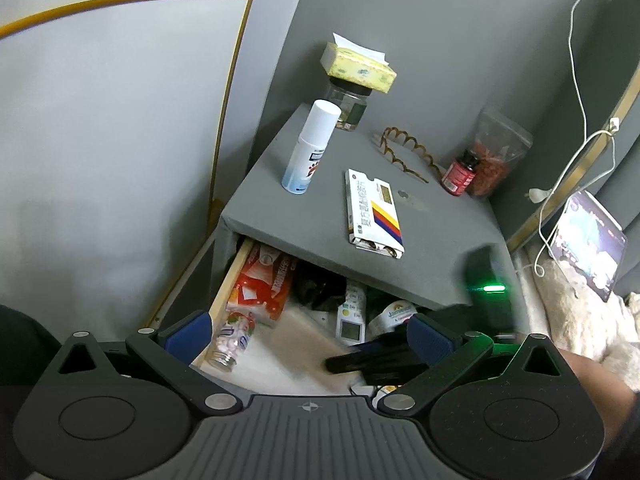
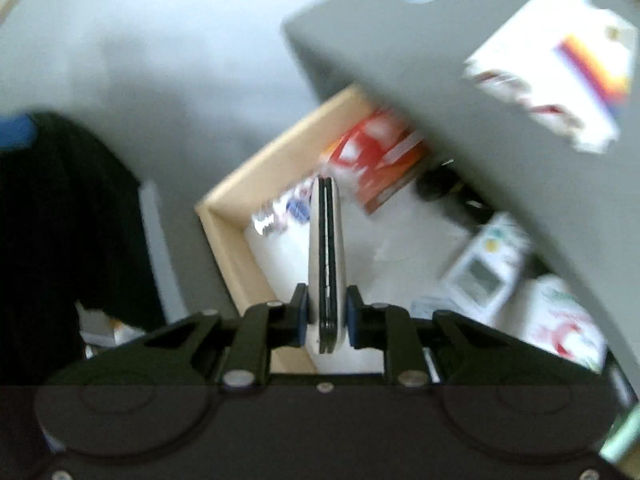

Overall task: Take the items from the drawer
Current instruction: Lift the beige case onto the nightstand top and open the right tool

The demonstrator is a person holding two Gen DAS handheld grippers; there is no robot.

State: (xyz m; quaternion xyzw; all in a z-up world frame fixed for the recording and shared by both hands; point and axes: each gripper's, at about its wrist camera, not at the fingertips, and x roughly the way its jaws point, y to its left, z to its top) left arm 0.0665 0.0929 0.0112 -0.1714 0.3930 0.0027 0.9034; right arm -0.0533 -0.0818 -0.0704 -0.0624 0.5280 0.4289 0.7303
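The wooden drawer [image 1: 229,280] stands pulled out under a grey nightstand [image 1: 320,216]. In it lie a red-orange packet [image 1: 260,284], a bottle of pink pills [image 1: 234,338], a white meter with a screen [image 1: 350,320] and a white jar [image 1: 394,314]. My left gripper [image 1: 308,336] is open above the drawer's front with nothing between its blue pads. My right gripper [image 2: 327,316] is shut on a flat white case with a black seam [image 2: 326,248], held edge-on above the drawer [image 2: 224,240]. In the left wrist view the right gripper [image 1: 372,360] is a dark blur at the drawer's right.
On the nightstand top stand a white spray can [image 1: 308,148], a white medicine box [image 1: 374,212], a tissue box on a jar [image 1: 358,66], a red bottle [image 1: 460,174] and a bag of red pieces [image 1: 496,156]. A lit tablet [image 1: 588,240] and a white cable [image 1: 576,92] are at right.
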